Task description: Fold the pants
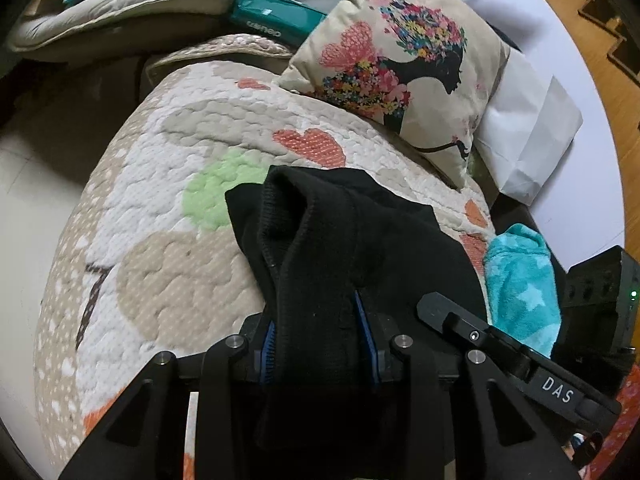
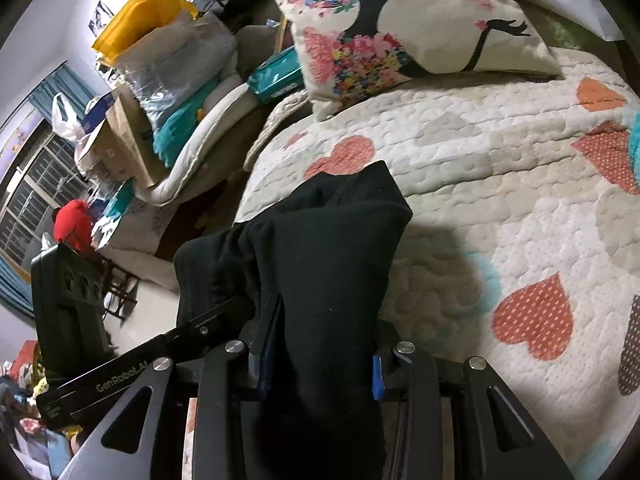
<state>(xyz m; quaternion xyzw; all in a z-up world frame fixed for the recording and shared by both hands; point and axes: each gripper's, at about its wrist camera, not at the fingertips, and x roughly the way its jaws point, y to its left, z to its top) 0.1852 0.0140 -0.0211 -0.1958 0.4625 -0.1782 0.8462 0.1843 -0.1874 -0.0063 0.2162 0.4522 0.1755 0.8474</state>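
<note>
The black pants (image 1: 352,216) hang bunched over a quilted bedspread (image 1: 168,160) with hearts. My left gripper (image 1: 316,320) is shut on a ribbed fold of them, and the cloth fills the gap between its blue pads (image 1: 366,332). In the right wrist view, my right gripper (image 2: 320,340) is shut on another thick bunch of the pants (image 2: 332,232), held above the bedspread (image 2: 500,160). The two grippers are close side by side: the right one's finger (image 1: 500,344) shows at the left view's lower right, and the left one's finger (image 2: 120,368) shows at the right view's lower left.
A floral cushion (image 1: 400,52) lies at the far end of the bed, with a white paper bag (image 1: 528,128) beside it. A teal star blanket (image 1: 520,280) sits at the bed's right edge. Bags, boxes and folded bedding (image 2: 160,92) crowd the floor side.
</note>
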